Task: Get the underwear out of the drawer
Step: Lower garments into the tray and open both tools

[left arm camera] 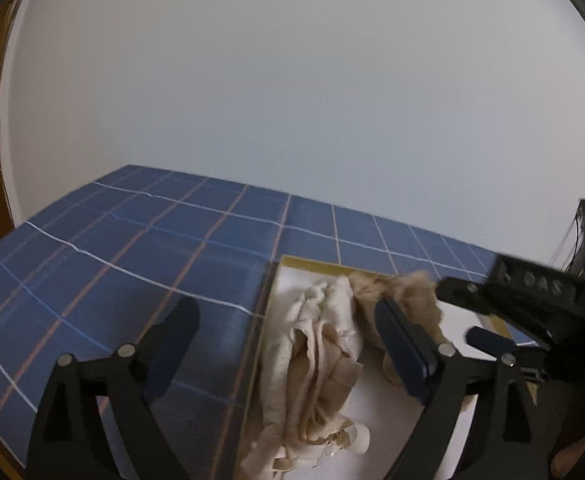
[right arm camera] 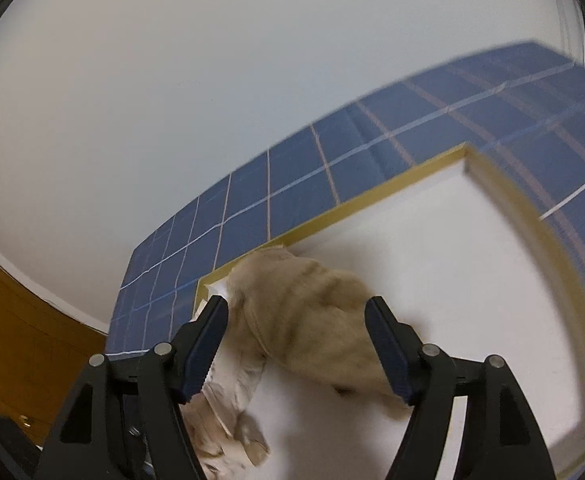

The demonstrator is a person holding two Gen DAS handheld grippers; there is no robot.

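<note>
**Both grippers spread over the drawer**

Left gripper point(left arm camera: 288, 332) and right gripper point(right arm camera: 296, 336) hover spread wide, holding nothing. Beige underwear point(right arm camera: 308, 316) and cream underwear point(left arm camera: 316, 364) lie bunched inside the white drawer point(right arm camera: 472, 280), beside a blue checked cloth point(left arm camera: 140, 240).

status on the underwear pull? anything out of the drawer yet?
Done: drawer is open. In hand: nothing. The right gripper is open and straddles the tan underwear; the left gripper is open above the cream underwear and the drawer's edge. Left: both garments lie inside the drawer, so grasping and lifting out onto the blue plaid cover remain.
</note>
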